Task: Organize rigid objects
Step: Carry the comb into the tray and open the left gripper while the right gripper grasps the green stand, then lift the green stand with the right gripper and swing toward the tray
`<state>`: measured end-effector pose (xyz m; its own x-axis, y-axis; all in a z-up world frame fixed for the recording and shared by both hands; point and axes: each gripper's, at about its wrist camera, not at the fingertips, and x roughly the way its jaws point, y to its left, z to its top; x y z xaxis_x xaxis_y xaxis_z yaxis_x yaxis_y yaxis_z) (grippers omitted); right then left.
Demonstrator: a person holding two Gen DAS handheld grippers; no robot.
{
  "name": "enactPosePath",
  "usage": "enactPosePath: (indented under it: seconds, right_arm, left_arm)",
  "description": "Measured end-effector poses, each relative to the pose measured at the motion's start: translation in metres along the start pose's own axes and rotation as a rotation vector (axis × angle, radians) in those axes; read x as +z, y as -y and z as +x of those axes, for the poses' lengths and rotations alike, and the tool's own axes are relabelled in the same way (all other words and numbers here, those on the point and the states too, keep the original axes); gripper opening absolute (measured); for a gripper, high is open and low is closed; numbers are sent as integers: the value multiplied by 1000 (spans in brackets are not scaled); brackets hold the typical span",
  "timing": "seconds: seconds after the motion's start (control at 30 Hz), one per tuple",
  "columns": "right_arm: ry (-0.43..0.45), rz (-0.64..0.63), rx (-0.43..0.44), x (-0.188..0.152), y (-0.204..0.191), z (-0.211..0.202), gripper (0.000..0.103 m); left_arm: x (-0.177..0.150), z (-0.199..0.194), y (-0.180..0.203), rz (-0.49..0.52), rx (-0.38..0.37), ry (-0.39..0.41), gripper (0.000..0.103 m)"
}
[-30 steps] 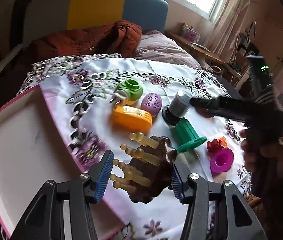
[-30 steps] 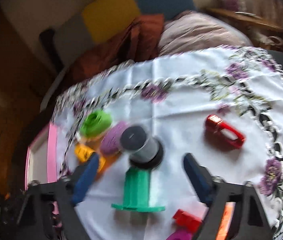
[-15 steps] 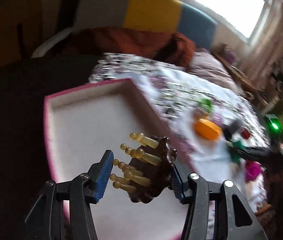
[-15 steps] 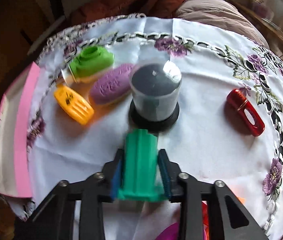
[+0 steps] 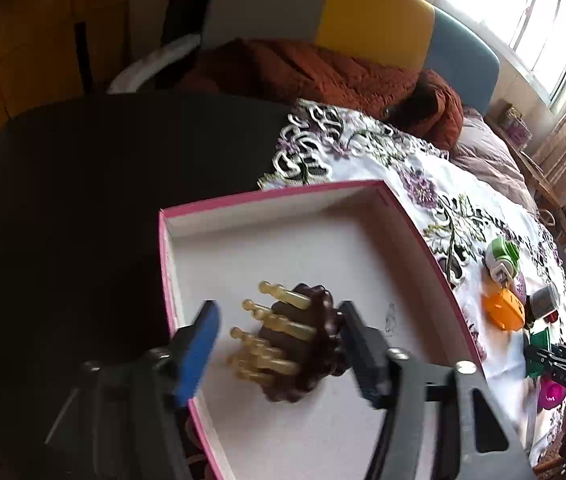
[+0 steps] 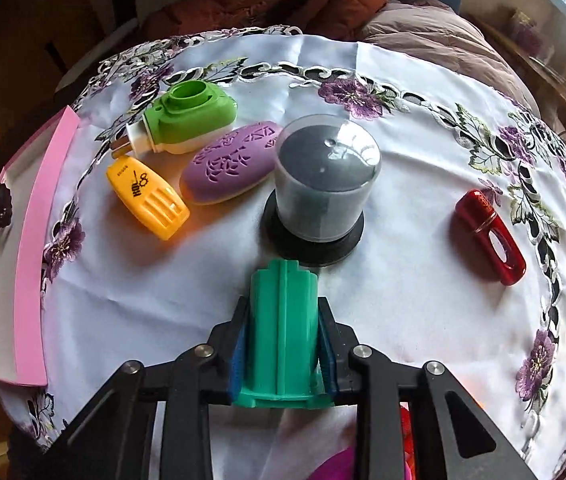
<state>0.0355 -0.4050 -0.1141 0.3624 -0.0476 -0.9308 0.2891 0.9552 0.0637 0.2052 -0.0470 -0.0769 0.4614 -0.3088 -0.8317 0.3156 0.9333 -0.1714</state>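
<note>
Left tongs (image 5: 279,356) are opening over the pink box (image 5: 267,196) (massager (image 5: 307,344) between them) — right tongs (image 6: 283,354) clamp the green spool (image 6: 283,320).

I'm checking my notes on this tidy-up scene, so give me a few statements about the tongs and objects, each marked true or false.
1. The right tongs grip the green plastic piece. True.
2. The left tongs are over the pink-rimmed box. True.
3. The brown massage brush is clamped tight. False: the jaws are opening, the blue pad clear of it.
4. The red holder lies in the box. False: it lies on the tablecloth.
</note>
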Motion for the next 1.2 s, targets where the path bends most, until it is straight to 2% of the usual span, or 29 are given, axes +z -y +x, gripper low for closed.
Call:
enactPosePath:
  seconds: [0.23, 0.5, 0.67, 0.87, 1.2]
  right_arm:
    - [3, -16, -9, 0, -1, 0, 31]
    - [10, -45, -34, -1, -6, 0, 31]
    - [4, -23, -12, 0, -1, 1, 32]
    - [5, -22, -11, -3, -1, 1, 32]
    - [28, -84, -62, -6, -11, -1, 30]
  left_arm:
    - [-14, -47, 1, 5, 50, 110, 72]
    - [-75, -95, 23, 43, 102, 163, 72]
    - [-99, -110, 41, 54, 106, 181, 72]
    - [-112, -120, 55, 65, 117, 187, 72]
    - [-121, -121, 52, 40, 120, 174, 72]
